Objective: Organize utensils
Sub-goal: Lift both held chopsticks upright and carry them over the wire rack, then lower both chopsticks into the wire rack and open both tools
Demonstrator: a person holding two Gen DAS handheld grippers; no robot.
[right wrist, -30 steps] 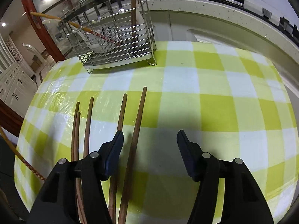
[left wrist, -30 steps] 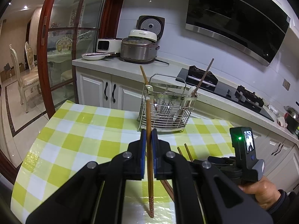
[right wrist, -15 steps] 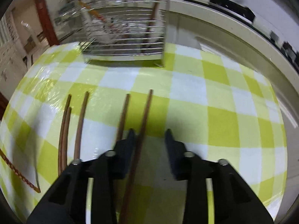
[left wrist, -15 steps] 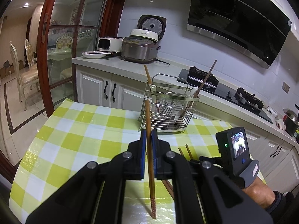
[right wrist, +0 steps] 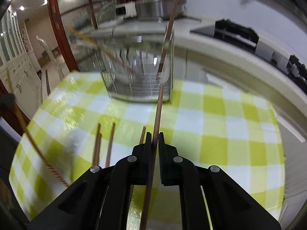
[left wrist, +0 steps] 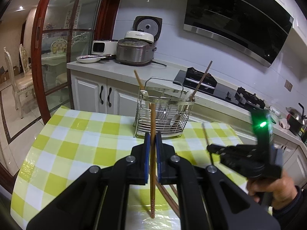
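Left wrist: left gripper (left wrist: 151, 140) pinches upright chopstick (left wrist: 152, 172); right gripper (right wrist: 154, 140) likewise (lifted chopstick (right wrist: 157, 111)).

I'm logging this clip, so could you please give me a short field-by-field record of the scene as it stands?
left tongs: shut on a chopstick, held nearly upright
right tongs: shut on another chopstick, pointing toward the rack
wire rack: on the table's far side, two chopsticks and white utensils standing in it
loose chopsticks: four flat on the tablecloth, left of the right tongs
tablecloth: green-and-white check
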